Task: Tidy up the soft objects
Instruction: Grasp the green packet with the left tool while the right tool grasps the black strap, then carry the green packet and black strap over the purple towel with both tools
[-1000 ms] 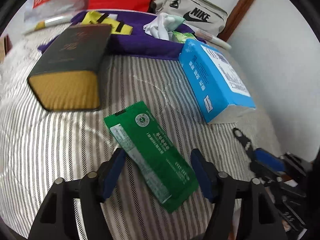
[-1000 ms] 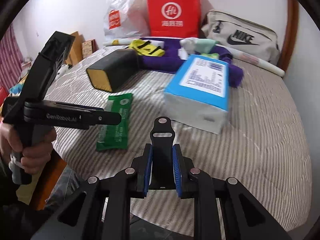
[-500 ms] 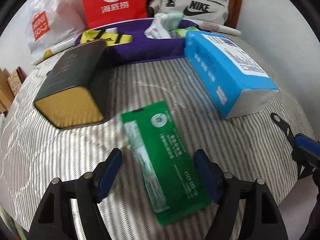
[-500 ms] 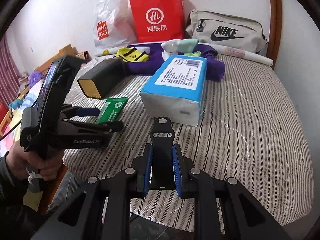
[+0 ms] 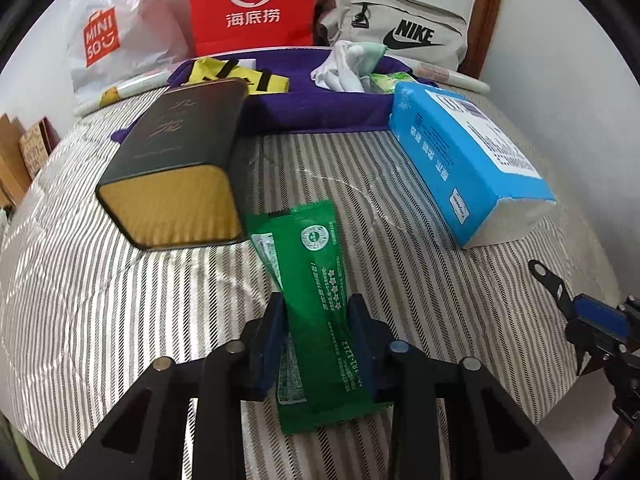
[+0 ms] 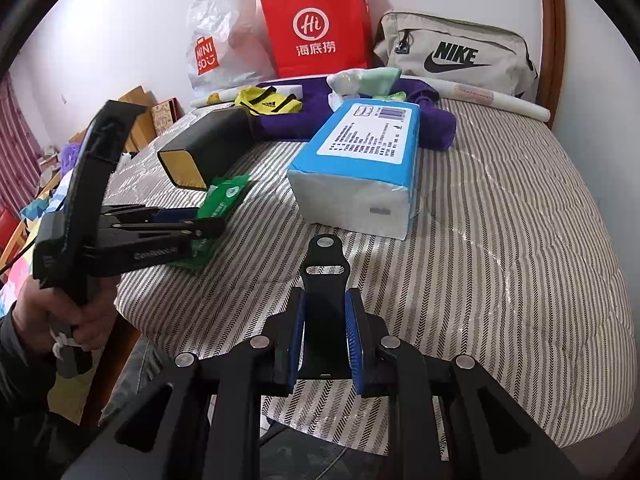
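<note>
My left gripper (image 5: pixel 318 320) is shut on a green foil packet (image 5: pixel 308 288) on the striped bed; it also shows in the right wrist view (image 6: pixel 218 204). A blue tissue pack (image 5: pixel 460 160) lies to the right, also seen in the right wrist view (image 6: pixel 360 160). My right gripper (image 6: pixel 325 320) is shut on a black strap-like piece (image 6: pixel 324 276) near the bed's front edge. The right gripper (image 5: pixel 576 308) shows at the right edge of the left wrist view.
A black and gold box (image 5: pixel 180 168) lies left of the packet. A purple towel (image 5: pixel 316 104) holds yellow socks (image 5: pixel 236 76) and white cloth (image 5: pixel 348 66). Red bag (image 5: pixel 252 0), white plastic bag (image 5: pixel 108 36) and Nike bag (image 5: pixel 400 32) stand at the wall.
My left gripper has closed its fingers onto the green packet, which now points straight ahead. The right gripper has stayed shut on the black piece and drifted slightly.
</note>
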The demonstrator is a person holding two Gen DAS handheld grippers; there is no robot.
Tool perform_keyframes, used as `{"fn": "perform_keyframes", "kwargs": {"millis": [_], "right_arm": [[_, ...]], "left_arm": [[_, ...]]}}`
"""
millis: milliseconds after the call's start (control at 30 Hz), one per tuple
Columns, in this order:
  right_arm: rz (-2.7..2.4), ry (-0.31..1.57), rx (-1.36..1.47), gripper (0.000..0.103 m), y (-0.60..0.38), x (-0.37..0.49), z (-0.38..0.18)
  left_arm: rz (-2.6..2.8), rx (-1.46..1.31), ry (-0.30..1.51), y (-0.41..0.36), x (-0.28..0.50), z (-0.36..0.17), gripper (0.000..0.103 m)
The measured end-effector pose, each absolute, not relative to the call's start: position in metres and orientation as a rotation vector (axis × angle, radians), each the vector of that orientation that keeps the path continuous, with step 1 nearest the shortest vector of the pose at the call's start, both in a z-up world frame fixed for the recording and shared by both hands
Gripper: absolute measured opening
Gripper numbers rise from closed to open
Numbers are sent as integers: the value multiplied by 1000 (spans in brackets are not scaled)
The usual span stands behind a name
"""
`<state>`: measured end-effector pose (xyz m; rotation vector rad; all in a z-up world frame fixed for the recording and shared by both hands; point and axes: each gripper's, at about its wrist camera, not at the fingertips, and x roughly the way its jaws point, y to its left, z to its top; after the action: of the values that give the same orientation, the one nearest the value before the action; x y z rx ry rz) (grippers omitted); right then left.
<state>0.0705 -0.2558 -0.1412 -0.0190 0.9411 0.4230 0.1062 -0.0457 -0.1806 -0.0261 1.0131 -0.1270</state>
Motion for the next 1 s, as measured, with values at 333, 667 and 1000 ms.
{"fn": "perform_keyframes", "kwargs": {"millis": [333, 667, 1000], "right_arm": [[440, 915, -67, 20, -238, 66, -124], [448, 886, -74, 20, -231, 69, -105], [438, 858, -68, 20, -229, 84, -87]], "left_arm": [[-175, -65, 963, -32, 93, -154, 25], [-261, -94, 875, -21, 77, -117, 25], [-216, -112, 840, -2, 84, -92, 25]]}}
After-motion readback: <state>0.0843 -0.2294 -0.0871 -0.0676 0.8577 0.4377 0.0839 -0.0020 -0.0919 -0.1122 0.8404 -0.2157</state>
